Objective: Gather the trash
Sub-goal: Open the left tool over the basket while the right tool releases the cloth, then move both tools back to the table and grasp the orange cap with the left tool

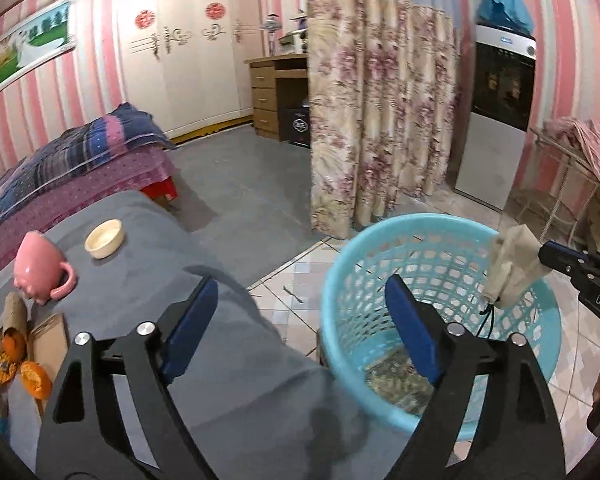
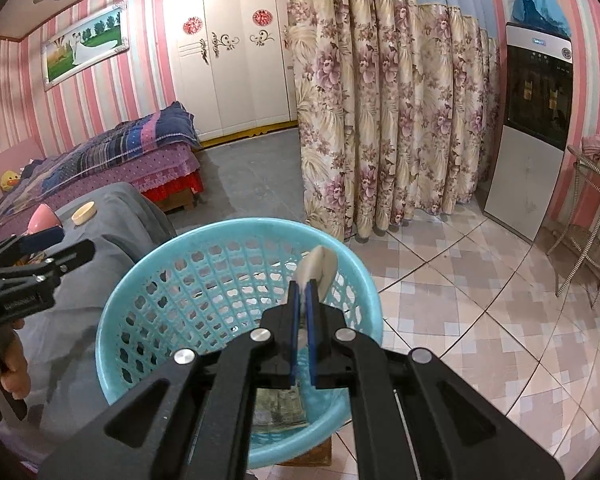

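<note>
A light-blue plastic basket stands on the tiled floor beside the grey-clothed table. Flat greenish paper trash lies in its bottom. My right gripper is shut on a crumpled beige piece of trash and holds it over the basket's inside; the left wrist view shows the same piece above the far rim. My left gripper stands wide open, with nothing between its blue pads, over the table edge and the basket's near rim.
On the table's left lie a pink mug on its side, a cream bowl, oranges, cardboard pieces and a wrapper. A floral curtain, a bed, a water dispenser and a wire rack ring the floor.
</note>
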Available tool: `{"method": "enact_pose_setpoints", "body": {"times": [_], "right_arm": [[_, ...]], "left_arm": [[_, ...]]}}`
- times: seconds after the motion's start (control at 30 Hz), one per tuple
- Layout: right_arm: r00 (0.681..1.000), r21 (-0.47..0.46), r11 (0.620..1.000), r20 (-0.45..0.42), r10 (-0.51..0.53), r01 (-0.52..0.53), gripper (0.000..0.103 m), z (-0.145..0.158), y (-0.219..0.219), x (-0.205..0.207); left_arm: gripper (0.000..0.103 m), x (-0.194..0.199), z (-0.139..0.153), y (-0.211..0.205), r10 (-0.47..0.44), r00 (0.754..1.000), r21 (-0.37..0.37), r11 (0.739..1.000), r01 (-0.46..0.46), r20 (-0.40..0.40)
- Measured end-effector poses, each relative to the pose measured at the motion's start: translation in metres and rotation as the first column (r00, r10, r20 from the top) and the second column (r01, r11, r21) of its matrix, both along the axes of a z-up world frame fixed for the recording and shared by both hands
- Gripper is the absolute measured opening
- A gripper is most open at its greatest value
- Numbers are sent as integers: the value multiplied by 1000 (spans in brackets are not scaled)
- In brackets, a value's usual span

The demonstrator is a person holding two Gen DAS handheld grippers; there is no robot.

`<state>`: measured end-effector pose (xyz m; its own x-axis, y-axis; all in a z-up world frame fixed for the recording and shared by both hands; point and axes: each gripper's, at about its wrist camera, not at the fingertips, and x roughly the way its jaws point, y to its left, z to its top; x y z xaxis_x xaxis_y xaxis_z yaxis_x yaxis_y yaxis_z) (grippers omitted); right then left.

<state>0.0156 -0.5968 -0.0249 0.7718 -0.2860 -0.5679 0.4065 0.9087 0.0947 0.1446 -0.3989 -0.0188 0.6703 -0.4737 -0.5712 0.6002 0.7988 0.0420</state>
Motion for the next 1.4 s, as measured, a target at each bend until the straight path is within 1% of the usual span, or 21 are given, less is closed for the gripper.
{"method": "enact_pose_setpoints", "body": {"times": [0.07,0.17,0.23,0.27,0.3,0.37,0.43,0.5,0.57,0.7,0.8,0.9,1.0,1.03,1.1,1.13,1.27,1.4], "right_arm": [[1000,0,1000,-2,-5,5,4,0,3,4],[1000,2,1000,-17,-9,9,6,-1,7,13],[999,-28,999,-37,-23,22,29,-1,12,19],[999,-37,999,-40,-28,26,60,0,13,21],[999,-46,998,-35,-34,33,72,0,14,21],[998,-62,997,-26,-51,50,72,2,18,20],[997,-61,996,-34,-67,65,74,2,19,21],[996,-61,994,-31,-89,87,84,2,21,18],[994,-68,992,-23,-111,109,88,3,26,16],[993,-67,991,-15,-115,114,88,7,42,17],[995,-67,993,0,-98,97,89,12,62,20],[997,-74,994,24,-76,78,93,14,89,21],[998,-74,996,39,-41,44,94,17,119,27],[999,-73,997,42,-29,32,94,18,128,29],[999,-65,998,47,7,-4,94,18,150,35],[998,-63,998,49,26,-23,94,18,162,39],[996,-55,995,42,80,-78,94,16,201,53],[991,-58,990,34,129,-127,94,13,241,63]], "left_arm": [[89,2,2,9,12,1000,-14,1000,-12,5],[91,2,5,18,28,999,-18,999,-28,19],[92,2,7,24,38,999,-19,999,-38,22],[92,1,8,27,43,999,-22,999,-42,22],[92,1,9,32,49,999,-26,999,-48,19],[93,0,11,41,61,998,-26,998,-60,21],[93,-2,13,52,75,997,-30,997,-75,26],[94,-4,17,67,98,995,-39,994,-97,28],[96,-7,20,83,120,992,-47,992,-119,29],[97,-11,26,120,173,984,-49,984,-172,34],[97,-18,30,164,235,971,-58,971,-233,31],[98,-26,27,202,297,954,-54,954,-295,36],[98,-33,24,247,365,930,-49,931,-363,35],[98,-35,23,269,394,919,-51,918,-393,29],[98,-37,21,294,424,906,-60,905,-422,12],[98,-38,18,313,443,897,-59,895,-442,0],[98,-39,11,360,504,864,-27,864,-503,8],[98,-37,-3,405,558,830,-10,830,-558,-21]]}}
